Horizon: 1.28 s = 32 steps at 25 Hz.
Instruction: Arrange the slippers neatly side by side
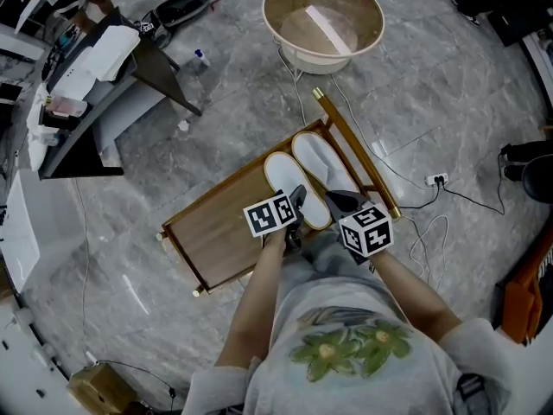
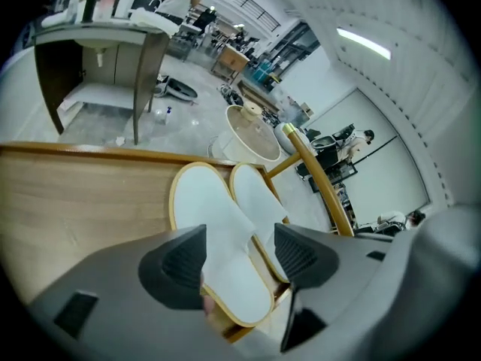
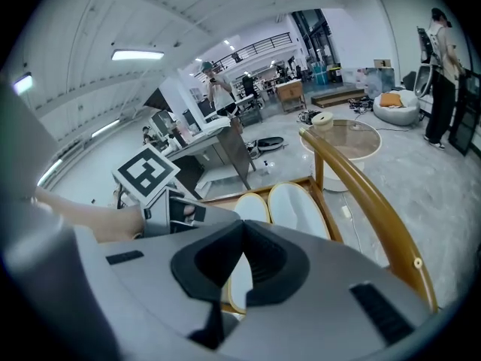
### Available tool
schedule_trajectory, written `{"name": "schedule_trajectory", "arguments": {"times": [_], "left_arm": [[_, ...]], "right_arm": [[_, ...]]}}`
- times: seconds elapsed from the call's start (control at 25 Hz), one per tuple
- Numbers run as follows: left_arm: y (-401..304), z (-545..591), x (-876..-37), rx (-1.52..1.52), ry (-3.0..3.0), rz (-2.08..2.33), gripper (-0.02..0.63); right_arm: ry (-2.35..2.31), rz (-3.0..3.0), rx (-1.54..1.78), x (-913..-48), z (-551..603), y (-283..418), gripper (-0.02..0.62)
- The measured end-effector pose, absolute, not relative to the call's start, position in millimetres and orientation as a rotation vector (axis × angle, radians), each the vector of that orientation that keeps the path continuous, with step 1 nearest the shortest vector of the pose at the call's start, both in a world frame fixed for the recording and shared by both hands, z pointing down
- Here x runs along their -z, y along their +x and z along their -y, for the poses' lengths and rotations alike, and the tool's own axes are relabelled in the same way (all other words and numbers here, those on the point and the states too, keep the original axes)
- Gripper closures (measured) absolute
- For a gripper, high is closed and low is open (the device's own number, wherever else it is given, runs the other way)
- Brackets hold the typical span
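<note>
Two white slippers with tan edging lie side by side, toes the same way, on a wooden tray (image 1: pixel 216 236): the left slipper (image 1: pixel 285 180) (image 2: pixel 214 224) and the right slipper (image 1: pixel 321 164) (image 2: pixel 255 194). My left gripper (image 1: pixel 296 204) (image 2: pixel 240 250) hovers over the heel end of the left slipper. It is open, and its pads stand apart from the slipper's sides. My right gripper (image 1: pixel 341 202) (image 3: pixel 243 239) is shut with nothing in it, just behind the heel of the right slipper (image 3: pixel 301 209).
A gold-coloured rail (image 1: pixel 354 150) runs along the tray's right side. A round tan basin (image 1: pixel 324 20) stands beyond the tray. A grey shelf unit (image 1: pixel 104 85) and a black shoe (image 1: pixel 181 7) are at the upper left. A socket strip with cables (image 1: pixel 436 180) lies at the right.
</note>
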<state>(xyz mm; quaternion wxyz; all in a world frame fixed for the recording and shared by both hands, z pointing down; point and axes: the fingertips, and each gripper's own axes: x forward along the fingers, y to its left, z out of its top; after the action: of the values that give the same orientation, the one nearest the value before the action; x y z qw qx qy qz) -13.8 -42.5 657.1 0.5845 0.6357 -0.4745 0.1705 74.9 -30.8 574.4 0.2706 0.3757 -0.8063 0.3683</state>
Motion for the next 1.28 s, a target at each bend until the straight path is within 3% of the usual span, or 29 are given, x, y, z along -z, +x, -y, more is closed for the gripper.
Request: {"name": "schedule_trajectory", "arguments": {"times": [0.52,0.8,0.96,1.12,1.28], "left_arm": [[-48,12,-548,-0.457,1.909,1.241,0.335],[-55,-12,-509,-0.486,2.020,1.273,0.435],[-60,-25,-492,-0.531,2.089,1.333,0.548],[-63,-40,-476,-0.540,2.138,1.368,0.589],[-63,-53,-466,-0.533,2.177,1.379,0.591]], "right_arm": [[0.973,2.320,-0.863,-520,14,39,0.589],[1.002,2.377,-0.875,-494,-8,27,0.589],[1.011,2.380,-0.845,-487,-25,23,0.589],[1.013,2.408,-0.824,-474,-41,15,0.589],[1.011,2.457,-0.806,-456,-53,9,0.589]]}}
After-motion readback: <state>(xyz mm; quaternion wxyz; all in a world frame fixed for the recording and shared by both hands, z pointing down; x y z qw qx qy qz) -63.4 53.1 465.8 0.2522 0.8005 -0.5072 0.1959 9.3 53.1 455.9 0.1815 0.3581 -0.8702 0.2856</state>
